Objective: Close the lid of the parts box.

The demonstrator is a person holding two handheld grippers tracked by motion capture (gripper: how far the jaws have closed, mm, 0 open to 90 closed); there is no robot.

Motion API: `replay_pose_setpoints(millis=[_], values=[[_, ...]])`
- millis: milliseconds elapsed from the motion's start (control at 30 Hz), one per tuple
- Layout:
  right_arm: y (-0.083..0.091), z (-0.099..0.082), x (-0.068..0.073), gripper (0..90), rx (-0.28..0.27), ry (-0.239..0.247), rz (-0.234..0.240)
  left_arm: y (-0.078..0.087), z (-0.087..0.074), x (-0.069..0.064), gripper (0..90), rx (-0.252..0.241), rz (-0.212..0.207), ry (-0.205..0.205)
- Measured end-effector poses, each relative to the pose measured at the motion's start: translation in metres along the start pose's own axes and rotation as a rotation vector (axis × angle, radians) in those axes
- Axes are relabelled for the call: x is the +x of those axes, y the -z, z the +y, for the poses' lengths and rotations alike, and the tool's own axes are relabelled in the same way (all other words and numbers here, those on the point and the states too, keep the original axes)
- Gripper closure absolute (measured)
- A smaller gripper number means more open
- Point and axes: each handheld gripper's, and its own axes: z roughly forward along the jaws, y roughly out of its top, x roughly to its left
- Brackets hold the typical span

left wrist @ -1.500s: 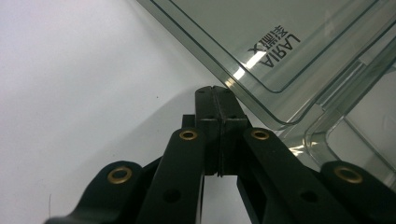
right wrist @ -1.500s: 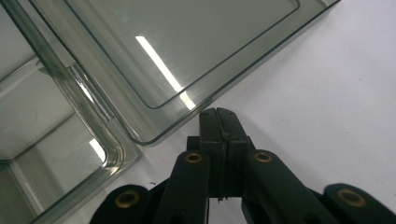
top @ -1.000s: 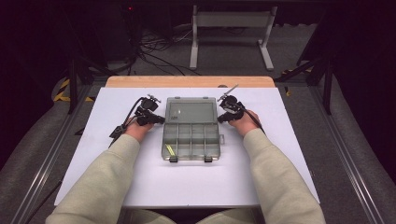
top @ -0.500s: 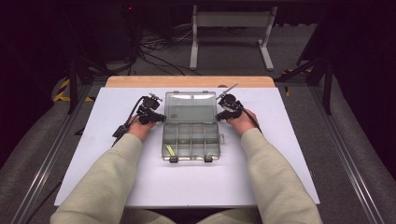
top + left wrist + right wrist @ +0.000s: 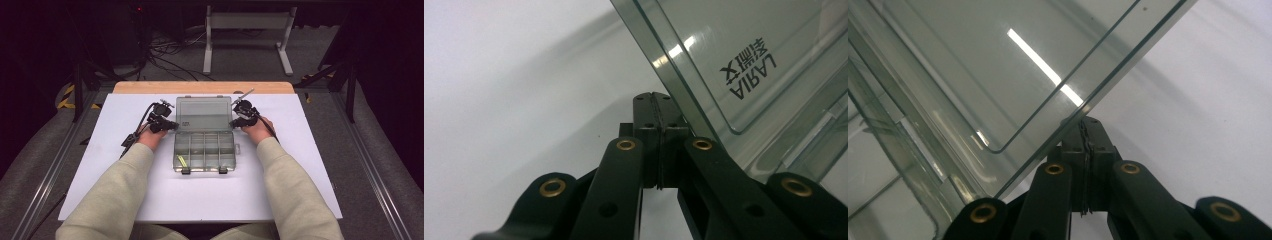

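Lid (image 5: 204, 114) raised further, tongs (image 5: 174, 126) shut

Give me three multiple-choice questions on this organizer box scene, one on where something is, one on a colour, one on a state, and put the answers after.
1. Where do the two grippers sit relative to the clear organizer box?
A. One at each side of its raised lid
B. Both at its front latches
C. Both at the near edge of the table

2. What colour is the small item in the box's front left compartment?
A. Red
B. Yellow
C. Blue

3. How do the jaws of the left gripper stand?
A. Wide open
B. Closed around a latch
C. Shut together, with nothing between them

Answers: 1 A, the high view shows the left gripper and the right gripper flanking the lid. 2 B, it shows yellow through the clear plastic. 3 C, the left gripper view shows the pads meeting beside the lid's edge.
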Motion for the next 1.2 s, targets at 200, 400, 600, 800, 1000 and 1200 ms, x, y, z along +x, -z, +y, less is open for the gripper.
replay_pose_setpoints(millis=[200, 400, 600, 800, 1000, 1200], values=[[0.002, 0.000, -0.002, 89.7, -0.023, -0.014, -0.007, 0.001, 0.000, -0.001, 89.4, -0.012, 0.008, -0.005], [0.007, 0.000, -0.002, 89.9, -0.054, -0.026, -0.019, 0.005, 0.001, -0.003, 89.4, -0.038, 0.017, -0.006], [0.014, 0.002, -0.002, 90.0, -0.095, -0.015, -0.033, 0.008, 0.002, -0.003, 89.4, -0.057, 0.022, -0.002], [0.019, 0.005, 0.001, 90.0, -0.120, 0.001, -0.042, 0.013, 0.002, -0.001, 89.3, -0.084, 0.019, 0.009], [0.025, 0.006, 0.001, 90.0, -0.144, -0.003, -0.041, 0.018, 0.003, -0.002, 89.3, -0.102, 0.026, -0.001], [0.032, 0.006, 0.002, 90.0, -0.165, 0.004, -0.041, 0.022, 0.003, -0.003, 89.3, -0.125, 0.027, -0.007]])
